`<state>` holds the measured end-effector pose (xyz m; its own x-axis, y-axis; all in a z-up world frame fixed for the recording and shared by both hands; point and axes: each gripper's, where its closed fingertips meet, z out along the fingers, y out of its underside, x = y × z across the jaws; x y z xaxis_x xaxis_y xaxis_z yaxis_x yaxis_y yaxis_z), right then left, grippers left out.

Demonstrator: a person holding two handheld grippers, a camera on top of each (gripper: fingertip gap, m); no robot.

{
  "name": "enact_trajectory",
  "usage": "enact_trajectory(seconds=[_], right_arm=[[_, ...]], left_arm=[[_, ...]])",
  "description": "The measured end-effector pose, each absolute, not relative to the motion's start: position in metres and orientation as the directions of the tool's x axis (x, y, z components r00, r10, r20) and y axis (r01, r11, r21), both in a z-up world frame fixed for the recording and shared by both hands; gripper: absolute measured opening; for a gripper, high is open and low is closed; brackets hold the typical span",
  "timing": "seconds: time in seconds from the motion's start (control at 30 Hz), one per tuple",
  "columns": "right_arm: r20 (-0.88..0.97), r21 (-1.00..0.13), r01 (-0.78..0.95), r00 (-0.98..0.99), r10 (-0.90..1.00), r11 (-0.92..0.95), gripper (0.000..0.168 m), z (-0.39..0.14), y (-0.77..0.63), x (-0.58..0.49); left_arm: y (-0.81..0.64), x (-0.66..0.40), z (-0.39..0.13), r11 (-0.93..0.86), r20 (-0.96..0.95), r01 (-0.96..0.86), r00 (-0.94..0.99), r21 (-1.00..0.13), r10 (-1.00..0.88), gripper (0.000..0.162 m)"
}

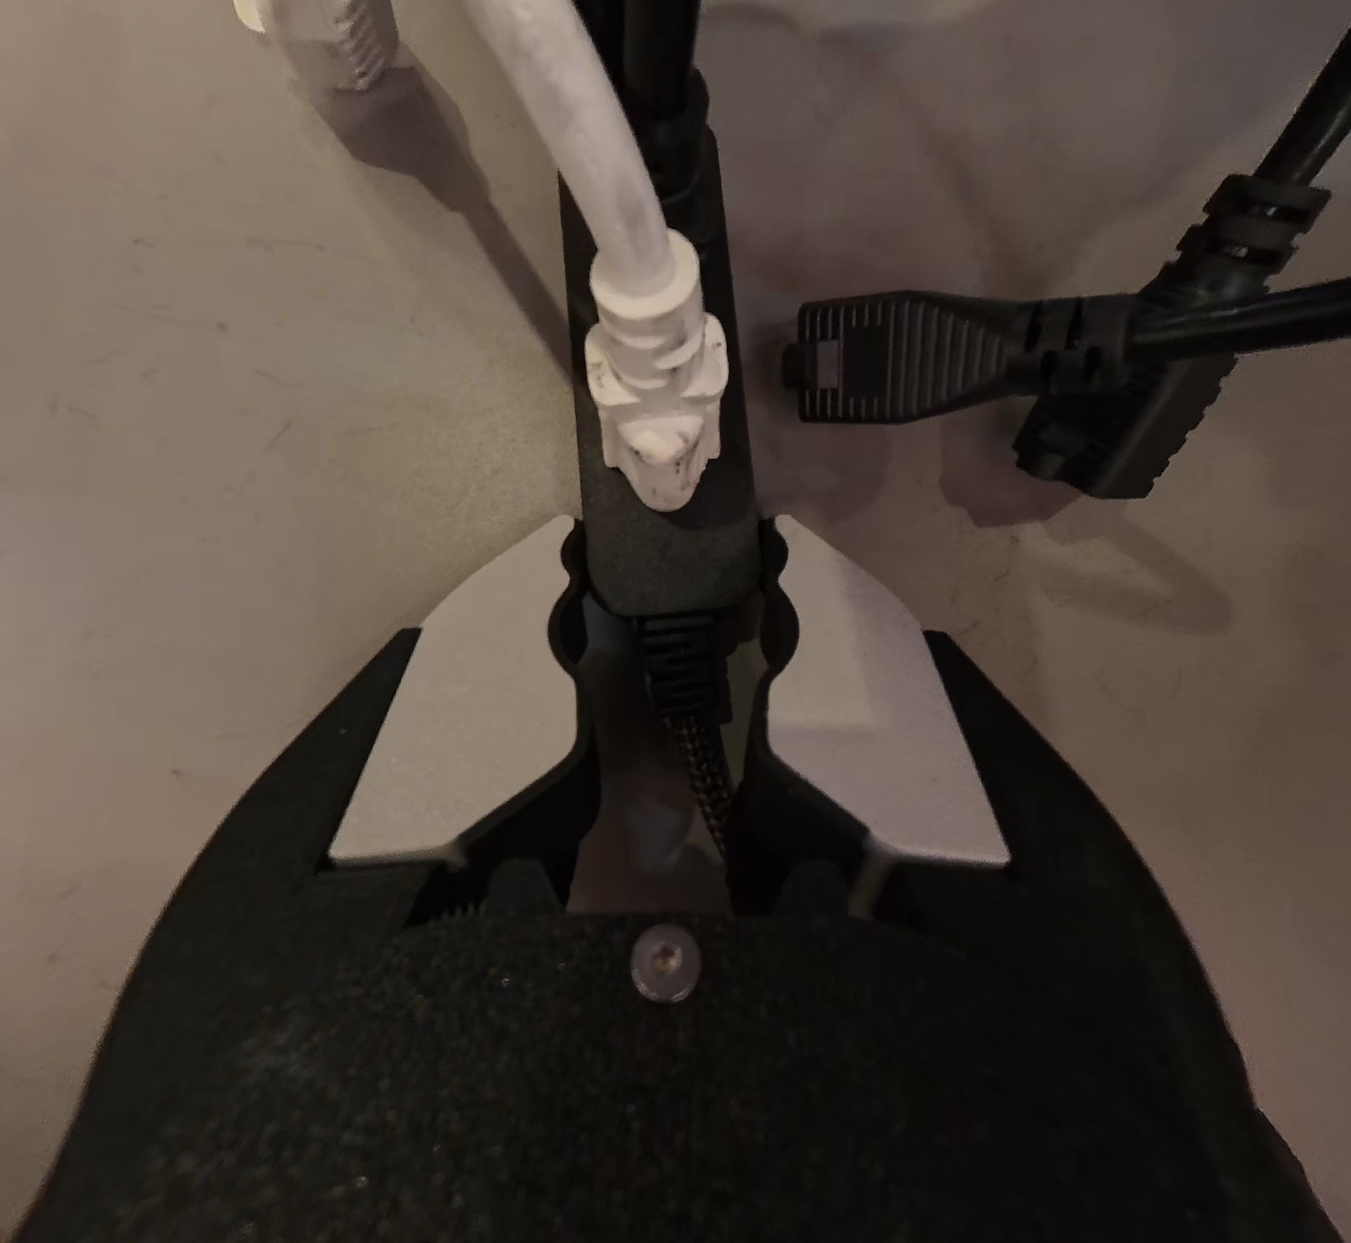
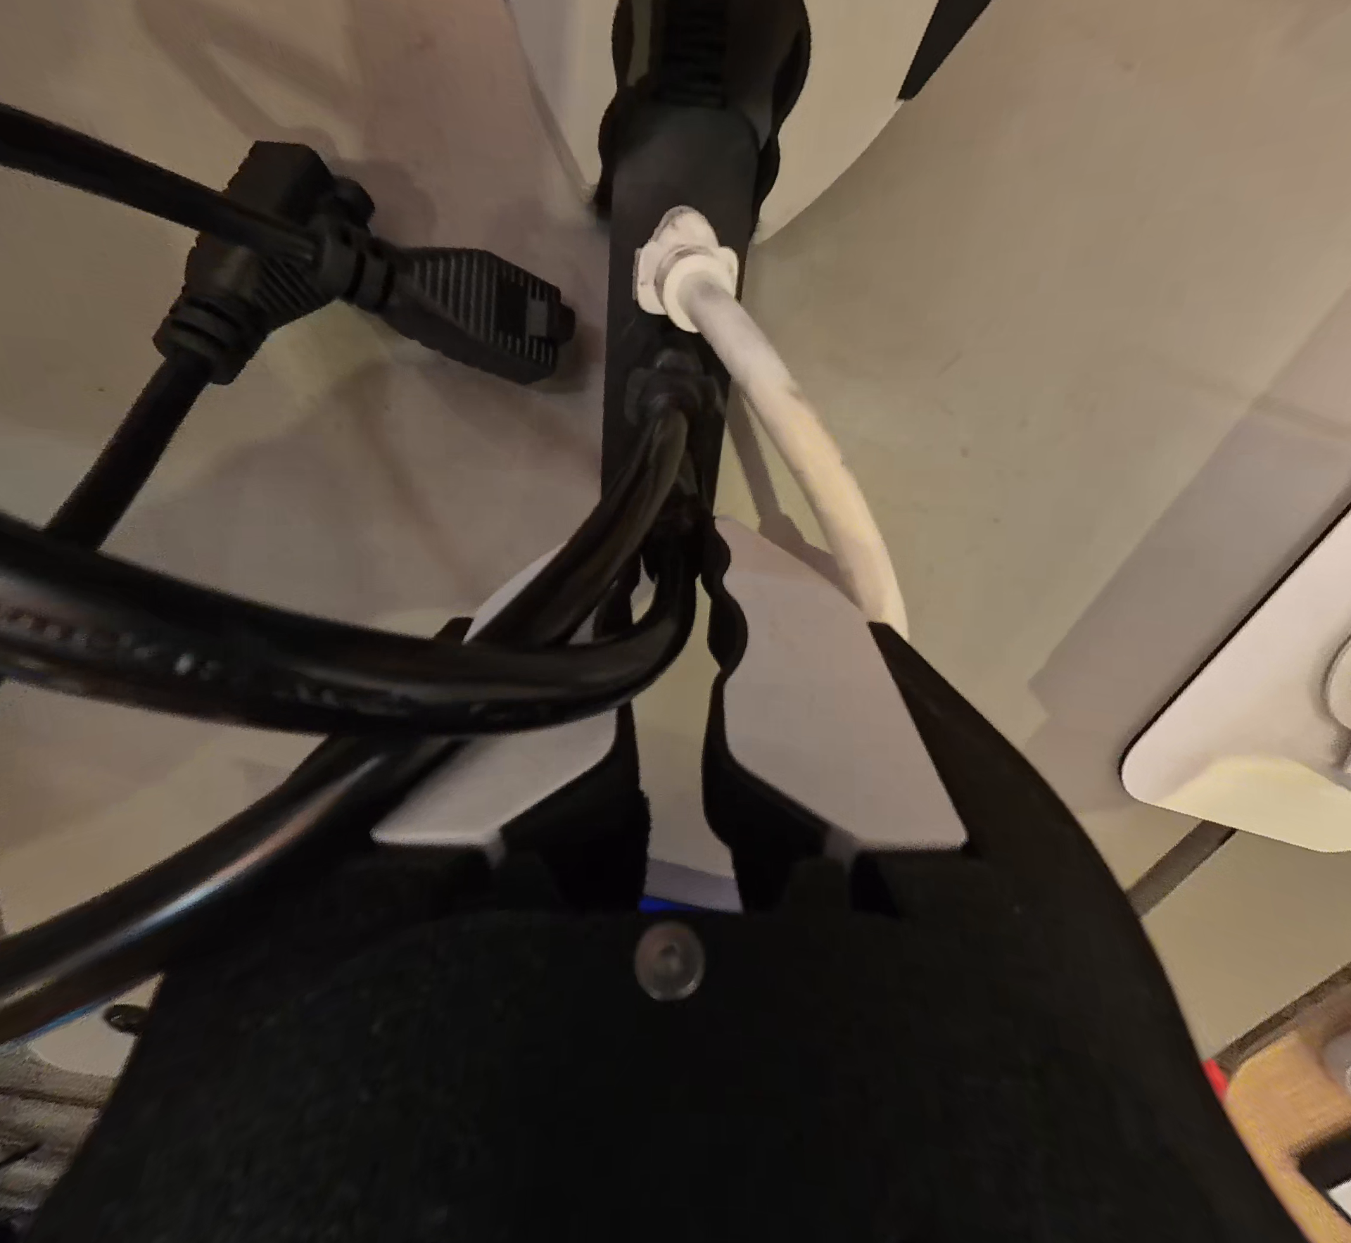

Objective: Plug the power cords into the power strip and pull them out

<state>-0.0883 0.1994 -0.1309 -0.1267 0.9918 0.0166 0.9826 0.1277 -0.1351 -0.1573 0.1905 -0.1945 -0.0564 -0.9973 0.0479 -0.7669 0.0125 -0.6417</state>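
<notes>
**On the tabletop: strip pinned at both ends**

Along the power strip (image 1: 661, 550), long axis runs gripper to gripper. Left gripper (image 1: 669, 593) jaws clenched on its cord end; right gripper (image 2: 676, 593) jaws clamp the opposite end. White plug (image 1: 658, 396) seated nearer left; black plug (image 1: 899, 356) loose beside the strip.

My right gripper (image 2: 676, 593) has its fingers pressed close around the near end of the black power strip (image 2: 676, 184), where black cords (image 2: 365, 667) bunch up and loop off to my left. A white plug (image 2: 683, 272) sits in the strip, its white cord (image 2: 811, 455) arching back toward me. The other gripper (image 2: 702, 74) clamps the strip's far end. Two loose black plugs (image 2: 482, 316) lie on the pale table (image 2: 1023, 257) to the left. A white box (image 2: 1243, 732) sits at right.
</notes>
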Motion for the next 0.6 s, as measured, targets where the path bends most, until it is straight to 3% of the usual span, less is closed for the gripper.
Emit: enact_trajectory(seconds=[0.6], right_arm=[[-0.041, -0.128, 0.988, -0.087, 0.995, 0.081, 0.017, -0.1341, 0.1958, -0.0919]], left_arm=[[0.1898, -0.1544, -0.1947, 0.005, 0.052, -0.744, -0.053, -0.668, -0.997, 0.045]])
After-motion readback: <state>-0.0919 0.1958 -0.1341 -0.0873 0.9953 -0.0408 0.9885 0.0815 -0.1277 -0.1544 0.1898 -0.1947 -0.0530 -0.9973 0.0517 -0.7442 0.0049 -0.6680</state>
